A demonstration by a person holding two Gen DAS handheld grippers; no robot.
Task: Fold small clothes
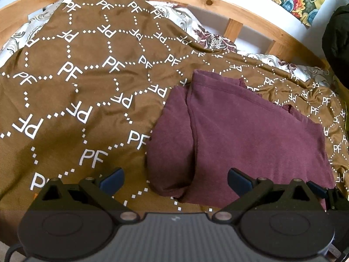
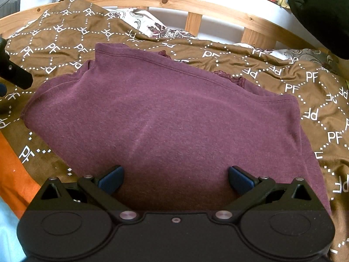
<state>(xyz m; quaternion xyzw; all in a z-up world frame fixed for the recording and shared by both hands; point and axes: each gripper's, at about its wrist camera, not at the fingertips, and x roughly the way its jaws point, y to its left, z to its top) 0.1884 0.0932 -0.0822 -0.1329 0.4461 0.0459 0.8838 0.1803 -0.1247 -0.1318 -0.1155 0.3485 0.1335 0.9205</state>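
Observation:
A maroon garment (image 1: 240, 131) (image 2: 165, 122) lies folded on a brown blanket with white "PF" lettering (image 1: 76, 83) (image 2: 54, 45). A lace trim peeks out at its far edge (image 2: 231, 78). In the left wrist view my left gripper (image 1: 175, 180) is open, hovering over the garment's near left corner, with nothing between the blue pads. In the right wrist view my right gripper (image 2: 176, 180) is open above the garment's near edge, also holding nothing. The left gripper's dark body shows at the left edge of the right wrist view (image 2: 13, 72).
A wooden bed rail (image 1: 235, 6) (image 2: 196, 6) runs along the far side. A floral pillow (image 1: 213, 37) (image 2: 157, 26) lies under the blanket's far edge. Dark fabric (image 2: 320, 11) hangs at the upper right. An orange cloth (image 2: 15, 174) shows at the near left.

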